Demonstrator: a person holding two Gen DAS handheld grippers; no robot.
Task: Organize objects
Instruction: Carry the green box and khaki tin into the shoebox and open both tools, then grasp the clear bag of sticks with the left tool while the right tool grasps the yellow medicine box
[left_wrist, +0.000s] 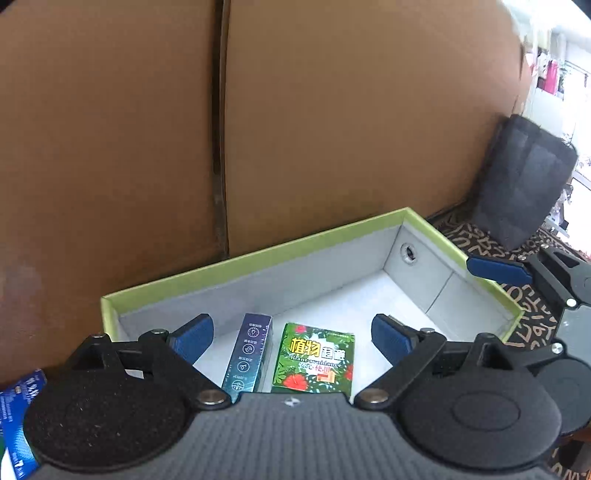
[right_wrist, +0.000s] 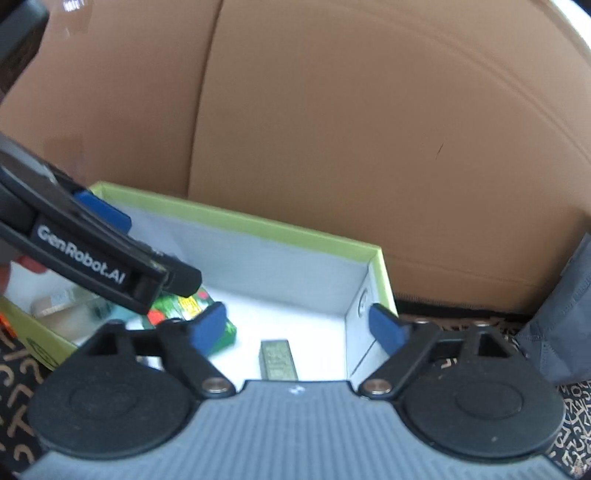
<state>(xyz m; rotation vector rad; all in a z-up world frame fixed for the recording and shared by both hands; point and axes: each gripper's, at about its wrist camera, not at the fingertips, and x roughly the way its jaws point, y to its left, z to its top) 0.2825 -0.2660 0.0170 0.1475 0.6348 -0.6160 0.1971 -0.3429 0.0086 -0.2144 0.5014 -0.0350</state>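
Note:
A shallow grey box with a lime-green rim (left_wrist: 258, 254) lies open in front of both grippers. In the left wrist view a green flower-printed carton (left_wrist: 314, 360) and a slim dark teal carton (left_wrist: 247, 354) lie on its floor. My left gripper (left_wrist: 291, 332) is open above them, its blue pads (left_wrist: 195, 334) clear of both. In the right wrist view a small olive-gold carton (right_wrist: 279, 360) lies on the box floor (right_wrist: 295, 314). My right gripper (right_wrist: 295, 323) is open over it and touches nothing. The green carton (right_wrist: 229, 334) is partly hidden behind its left pad.
A brown cardboard wall (left_wrist: 332, 129) stands close behind the box. A dark grey cushion (left_wrist: 524, 184) sits at the right on a black patterned cloth (left_wrist: 532, 314). A blue packet (left_wrist: 18, 424) lies at the lower left. A second green tray (right_wrist: 37, 339) holds small items.

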